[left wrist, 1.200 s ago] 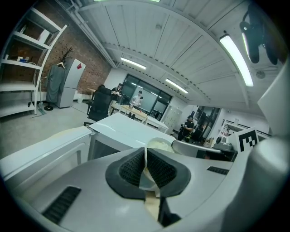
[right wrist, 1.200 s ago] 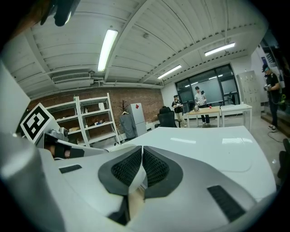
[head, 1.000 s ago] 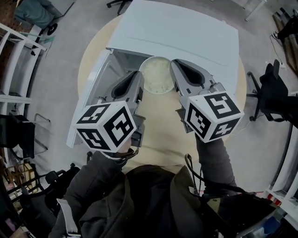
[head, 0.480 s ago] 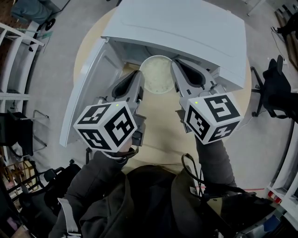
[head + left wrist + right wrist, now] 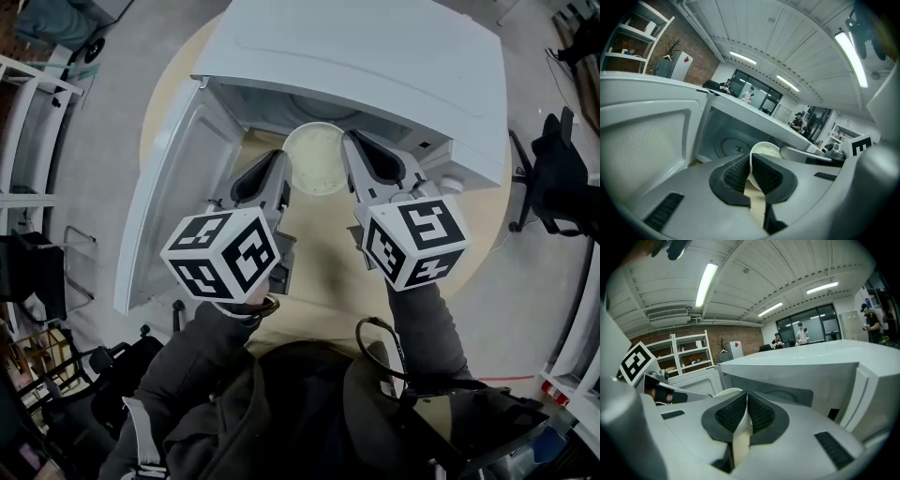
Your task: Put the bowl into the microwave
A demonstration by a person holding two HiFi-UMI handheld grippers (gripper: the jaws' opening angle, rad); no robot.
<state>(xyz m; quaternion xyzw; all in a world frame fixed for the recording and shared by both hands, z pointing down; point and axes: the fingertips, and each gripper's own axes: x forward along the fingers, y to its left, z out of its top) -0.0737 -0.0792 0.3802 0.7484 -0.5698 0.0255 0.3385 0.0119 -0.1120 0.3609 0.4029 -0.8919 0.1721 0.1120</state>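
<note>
1. The left gripper (image 5: pixel 751 161) is clamping its ribbed pads onto the left rim of the bowl (image 5: pixel 313 157), with the thin wall caught between the closed jaws.
2. The right gripper (image 5: pixel 746 401) is pinching the opposite rim in the same way, its jaws nearly together on the wall.
3. Gripping two opposite sides is probably serving to hold the bowl level, so its pale filling is staying put.
4. The bowl is hanging between the grippers at the mouth of the microwave (image 5: pixel 375 66), above the table (image 5: pixel 323 272), its far rim just under the front edge of the oven's top.
5. The door (image 5: pixel 173 206) is standing swung wide to the left, leaving the cavity and its turntable (image 5: pixel 733 146) free for entry.
6. The bowl's opening is facing upward. Being round, it is showing no long axis across, and its own axis is standing roughly upright.
</note>
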